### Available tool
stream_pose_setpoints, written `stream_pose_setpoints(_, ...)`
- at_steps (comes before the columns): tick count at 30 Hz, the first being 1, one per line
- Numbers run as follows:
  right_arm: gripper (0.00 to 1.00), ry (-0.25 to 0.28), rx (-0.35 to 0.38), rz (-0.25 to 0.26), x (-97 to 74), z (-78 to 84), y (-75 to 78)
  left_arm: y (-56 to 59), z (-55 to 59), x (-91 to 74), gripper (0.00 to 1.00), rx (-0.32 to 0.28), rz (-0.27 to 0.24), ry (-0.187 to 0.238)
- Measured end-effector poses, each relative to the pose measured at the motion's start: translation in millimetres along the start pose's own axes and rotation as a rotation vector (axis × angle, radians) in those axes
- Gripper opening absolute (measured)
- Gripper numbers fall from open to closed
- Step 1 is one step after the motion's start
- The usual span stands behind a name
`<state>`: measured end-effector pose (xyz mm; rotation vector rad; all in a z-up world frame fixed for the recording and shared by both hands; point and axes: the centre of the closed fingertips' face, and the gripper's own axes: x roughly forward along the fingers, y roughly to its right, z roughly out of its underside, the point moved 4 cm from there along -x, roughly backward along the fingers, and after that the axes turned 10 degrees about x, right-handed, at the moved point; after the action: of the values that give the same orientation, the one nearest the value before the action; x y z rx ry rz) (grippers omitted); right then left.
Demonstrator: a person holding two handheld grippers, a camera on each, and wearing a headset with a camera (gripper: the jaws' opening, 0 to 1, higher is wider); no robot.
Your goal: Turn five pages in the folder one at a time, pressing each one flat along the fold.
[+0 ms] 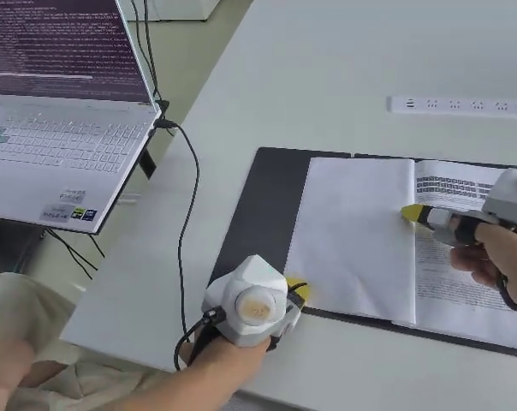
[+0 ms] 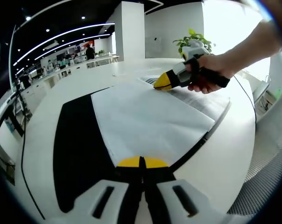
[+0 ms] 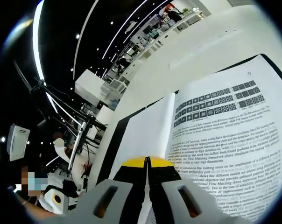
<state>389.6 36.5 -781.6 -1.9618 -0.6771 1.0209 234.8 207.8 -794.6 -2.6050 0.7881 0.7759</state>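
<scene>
A black folder (image 1: 263,205) lies open on the white table, with a blank turned page (image 1: 353,235) on its left side and a printed page (image 1: 455,257) on its right. My right gripper (image 1: 410,213) is shut, its yellow tips resting on the fold between the two pages (image 3: 171,126). My left gripper (image 1: 294,291) is shut too, its yellow tips at the near left corner of the blank page (image 2: 145,121). In the left gripper view the right gripper (image 2: 160,83) shows held by a hand at the far side of the page.
An open laptop (image 1: 62,145) stands on a raised stand at the left, and its black cable (image 1: 186,223) runs down across the table edge. A white power strip (image 1: 460,105) lies at the back right. The table edge (image 1: 113,282) is close on the left.
</scene>
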Motion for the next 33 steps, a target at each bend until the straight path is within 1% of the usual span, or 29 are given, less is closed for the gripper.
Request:
stream_pose_setpoints(1, 0.00, -0.002, -0.020, 0.003, 2.0, -3.0, 2.2, -0.1, 0.0, -0.1, 0.00, -0.001, -0.001, 0.002)
stream_pose_setpoints(2, 0.00, 0.010, -0.025, 0.004, 3.6, -5.9, 1.9, -0.1, 0.3, 0.1, 0.00, -0.003, -0.001, 0.003)
stream_pose_setpoints(5, 0.00, 0.046, 0.019, -0.004, 11.1, -16.3, 4.9, -0.1, -0.2, -0.4, 0.00, -0.001, -0.001, 0.003)
stream_pose_setpoints(7, 0.00, 0.052, 0.023, -0.005, 15.2, -20.2, 6.2, 0.0, -0.3, -0.4, 0.00, 0.003, -0.001, 0.002)
stream_pose_setpoints(13, 0.00, 0.121, 0.042, 0.004, 27.9, -40.8, 11.5, 0.0, 0.1, 0.5, 0.00, -0.006, -0.011, 0.005)
stream_pose_setpoints(15, 0.00, 0.134, 0.071, 0.011, 32.9, -48.0, 13.4, 0.0, 0.2, 1.0, 0.00, -0.004, -0.013, 0.004)
stream_pose_setpoints(19, 0.00, 0.142, 0.054, 0.039, 44.1, -61.1, 13.4, -0.4, 0.4, 1.8, 0.00, -0.001, -0.006, 0.004)
stream_pose_setpoints(22, 0.00, 0.176, 0.054, 0.061, 48.3, -70.4, 14.1, -0.3, 0.7, 2.0, 0.00, -0.002, -0.005, 0.005)
stream_pose_setpoints(24, 0.00, 0.204, 0.073, 0.068, 50.4, -75.7, 15.6, -0.2, 0.7, 1.9, 0.00, -0.006, -0.007, 0.007)
stream_pose_setpoints(25, 0.00, 0.210, 0.084, 0.070, 51.4, -76.9, 16.5, 0.0, 0.6, 1.8, 0.00, -0.005, -0.008, 0.007)
stream_pose_setpoints(27, 0.00, 0.234, 0.134, 0.058, 53.5, -81.5, 18.1, 0.1, 0.8, 1.8, 0.00, -0.007, -0.010, 0.008)
stream_pose_setpoints(28, 0.00, 0.241, 0.156, 0.056, 54.0, -82.9, 19.0, 0.2, 1.0, 1.9, 0.00, -0.005, -0.010, 0.008)
stream_pose_setpoints(30, 0.00, 0.249, 0.176, 0.053, 54.7, -85.6, 21.2, 0.3, 1.3, 2.2, 0.00, -0.003, -0.009, 0.007)
stream_pose_setpoints(31, 0.00, 0.253, 0.196, 0.051, 55.1, -86.1, 21.7, 0.4, 1.4, 2.3, 0.00, -0.003, -0.009, 0.007)
stream_pose_setpoints(32, 0.00, 0.258, 0.237, 0.048, 54.6, -86.3, 22.3, 0.4, 1.5, 2.3, 0.00, -0.003, -0.009, 0.007)
stream_pose_setpoints(33, 0.00, 0.262, 0.253, 0.044, 53.9, -86.2, 22.4, 0.5, 1.6, 2.4, 0.00, -0.001, -0.009, 0.007)
